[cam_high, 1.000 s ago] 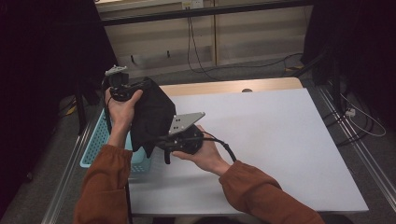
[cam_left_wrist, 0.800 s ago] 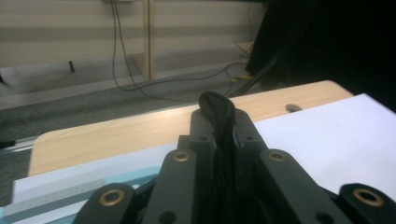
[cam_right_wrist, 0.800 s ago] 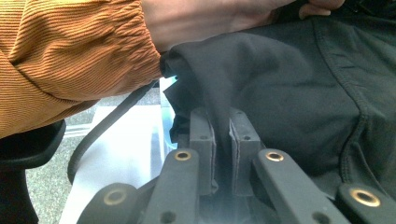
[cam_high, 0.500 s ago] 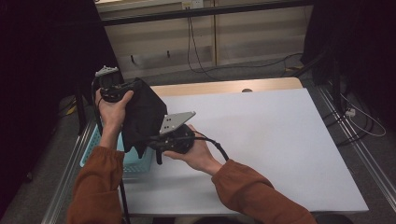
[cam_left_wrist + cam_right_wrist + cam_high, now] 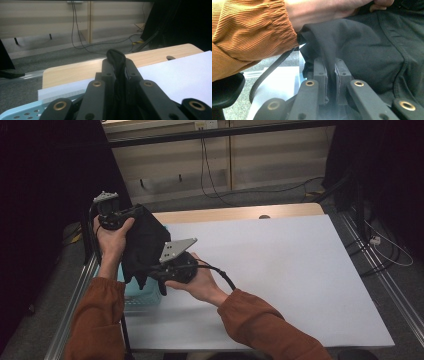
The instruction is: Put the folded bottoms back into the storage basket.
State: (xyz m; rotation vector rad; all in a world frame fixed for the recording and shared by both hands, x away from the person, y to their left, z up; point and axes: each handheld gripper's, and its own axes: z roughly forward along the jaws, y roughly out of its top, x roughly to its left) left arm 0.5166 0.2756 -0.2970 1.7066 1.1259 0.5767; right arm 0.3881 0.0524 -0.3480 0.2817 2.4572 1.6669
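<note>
One black cloth [image 5: 142, 245], one blue basket [image 5: 142, 296], two grippers.

Both grippers' jaws clamped shut.

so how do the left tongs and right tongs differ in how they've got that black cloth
The left tongs sit higher and farther back, gripping the black cloth at its top; the right tongs sit lower and nearer the person, gripping its lower edge. In the left gripper view a cloth fold pokes past the jaw tips; in the right gripper view the cloth hangs down into the jaws. Both are shut on the cloth, above the light blue basket.
</note>
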